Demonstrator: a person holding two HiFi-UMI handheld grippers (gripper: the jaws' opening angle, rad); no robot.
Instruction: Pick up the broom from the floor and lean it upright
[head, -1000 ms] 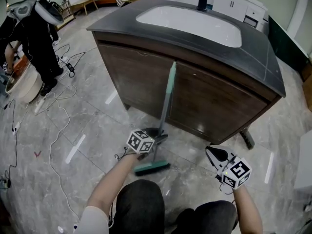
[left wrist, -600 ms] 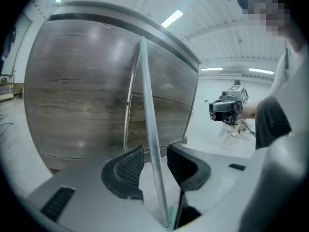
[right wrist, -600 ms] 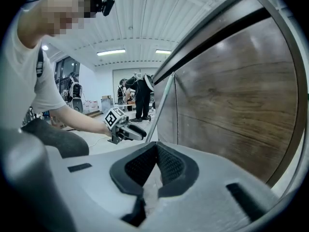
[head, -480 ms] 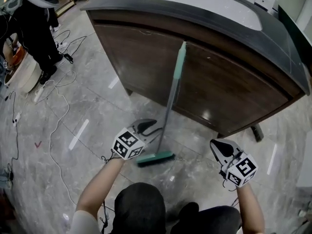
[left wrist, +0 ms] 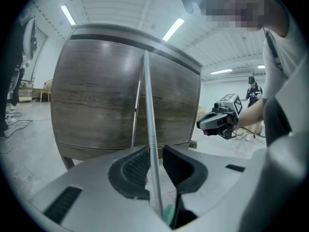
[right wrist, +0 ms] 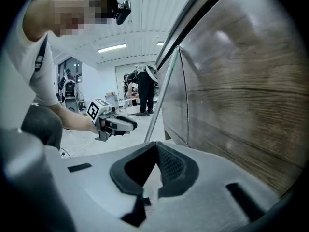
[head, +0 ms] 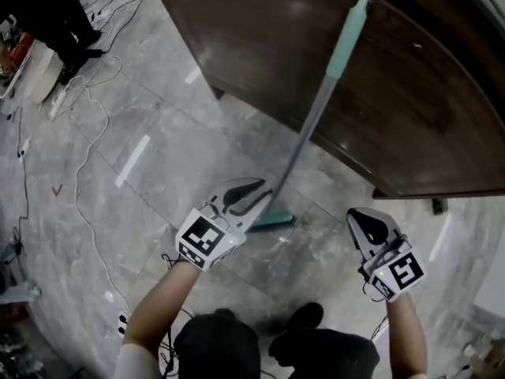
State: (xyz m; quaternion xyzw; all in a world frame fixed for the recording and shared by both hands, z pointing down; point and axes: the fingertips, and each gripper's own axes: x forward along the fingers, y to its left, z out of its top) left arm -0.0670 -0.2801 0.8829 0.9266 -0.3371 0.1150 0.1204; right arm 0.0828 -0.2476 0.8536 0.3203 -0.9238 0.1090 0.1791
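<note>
Looking down from my head: the broom [head: 314, 113] stands tilted. Its green brush end is on the floor [head: 142, 101] and its top rests on the brown cabinet [head: 260, 46]. My left gripper [head: 254, 193] is at the low part of the stick. My right gripper [head: 361, 218] is off to the side, well apart from the broom.
Left gripper view: the stick runs up between my jaws. They are spread a little. One pad is just beside the stick and I see a gap at the other, so I am not pinching it.
Right gripper view: my jaws are pressed together at the tips, with nothing in them.
What just changed: my left jaws have just been closing, with the stick between them. The broom leans on the cabinet just as it did a moment ago.
What it means: I think the job is almost done. The broom seems to hold itself up.
</note>
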